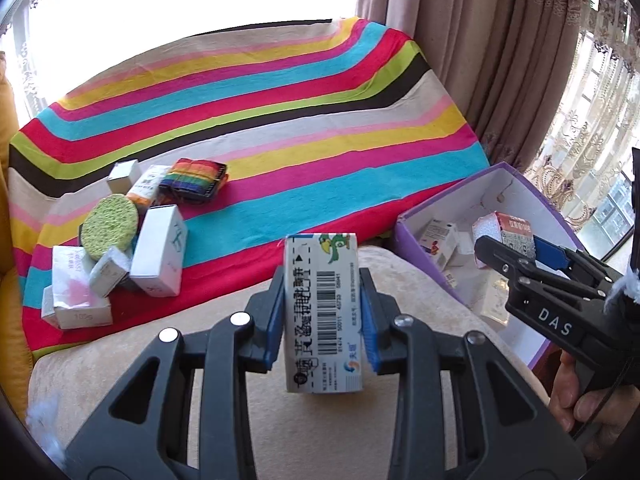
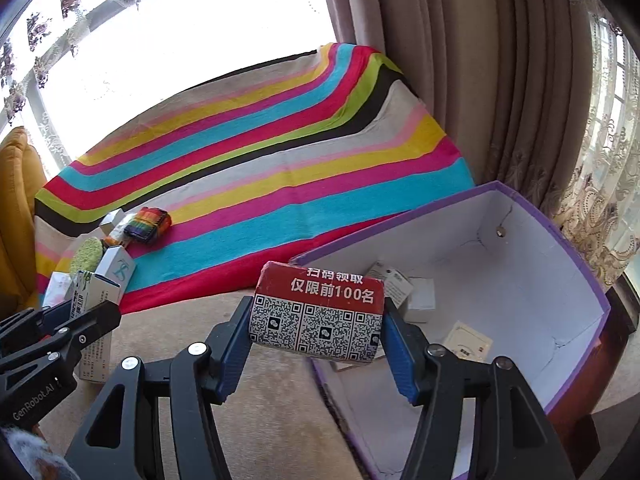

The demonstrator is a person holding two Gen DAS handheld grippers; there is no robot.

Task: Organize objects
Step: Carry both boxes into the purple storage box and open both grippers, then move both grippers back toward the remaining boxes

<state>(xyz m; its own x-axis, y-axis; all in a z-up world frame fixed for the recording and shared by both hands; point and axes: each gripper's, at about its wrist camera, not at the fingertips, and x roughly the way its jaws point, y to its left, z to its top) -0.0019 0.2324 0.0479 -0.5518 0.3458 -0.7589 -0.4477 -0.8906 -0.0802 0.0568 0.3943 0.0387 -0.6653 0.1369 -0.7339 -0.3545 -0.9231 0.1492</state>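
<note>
- gripping a tall white carton (image 1: 322, 312) upright between its blue pads, the left gripper (image 1: 323, 308) hangs over the beige cushion (image 1: 224, 384).
- the right gripper (image 2: 316, 320) clamps a red box with qr codes (image 2: 318, 314) at the near-left rim of the purple box (image 2: 576, 264).
- small cartons (image 2: 420, 300) lie inside, just beyond that gripper.
- a pile of boxes (image 1: 158, 252) and a green sponge (image 1: 110, 226) sit ahead-left of the left gripper on the striped blanket (image 1: 280, 120).

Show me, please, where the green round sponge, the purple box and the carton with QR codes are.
green round sponge (image 1: 107, 225), left wrist view, middle of its flat face.
purple box (image 2: 576, 256), right wrist view, right-hand rim.
carton with QR codes (image 2: 316, 326), right wrist view, its QR-code face.
</note>
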